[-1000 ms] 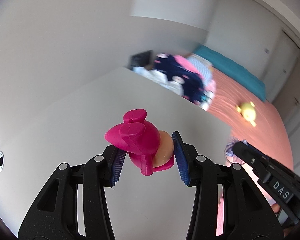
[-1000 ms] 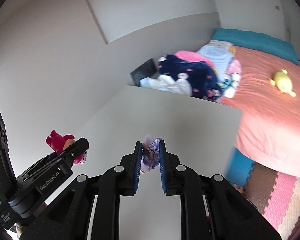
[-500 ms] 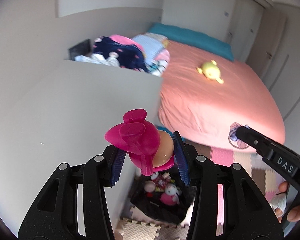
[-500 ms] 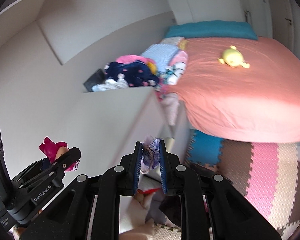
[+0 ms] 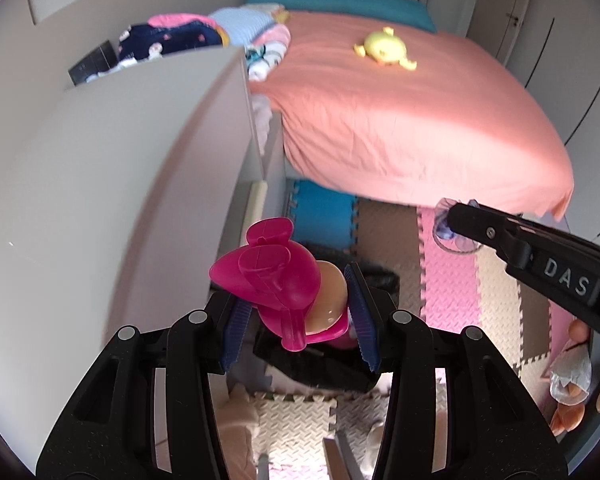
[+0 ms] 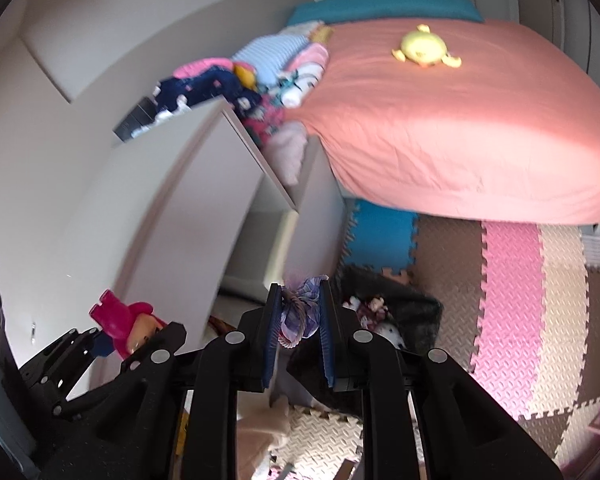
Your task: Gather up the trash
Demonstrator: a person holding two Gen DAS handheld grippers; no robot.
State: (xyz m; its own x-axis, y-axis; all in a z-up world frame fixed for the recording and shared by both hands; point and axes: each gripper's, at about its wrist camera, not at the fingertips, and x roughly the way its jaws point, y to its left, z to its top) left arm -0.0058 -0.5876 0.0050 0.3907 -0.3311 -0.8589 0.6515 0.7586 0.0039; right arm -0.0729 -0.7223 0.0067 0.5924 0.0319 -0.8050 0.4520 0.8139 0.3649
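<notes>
1. Your left gripper [image 5: 300, 316] has its blue pads clamped on a magenta toy figure [image 5: 276, 280], held in the air beside the white desk [image 5: 100, 184].
2. Your right gripper [image 6: 299, 330] pinches a crumpled lilac wrapper [image 6: 300, 312]; its side reads "DAS".
3. Below both, a black bin [image 6: 416, 308] on the foam floor mats [image 6: 512, 300] holds small printed scraps.

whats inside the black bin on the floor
The black bin holds small doll-like toys. The right tool and its purple scrap hide the rest.
</notes>
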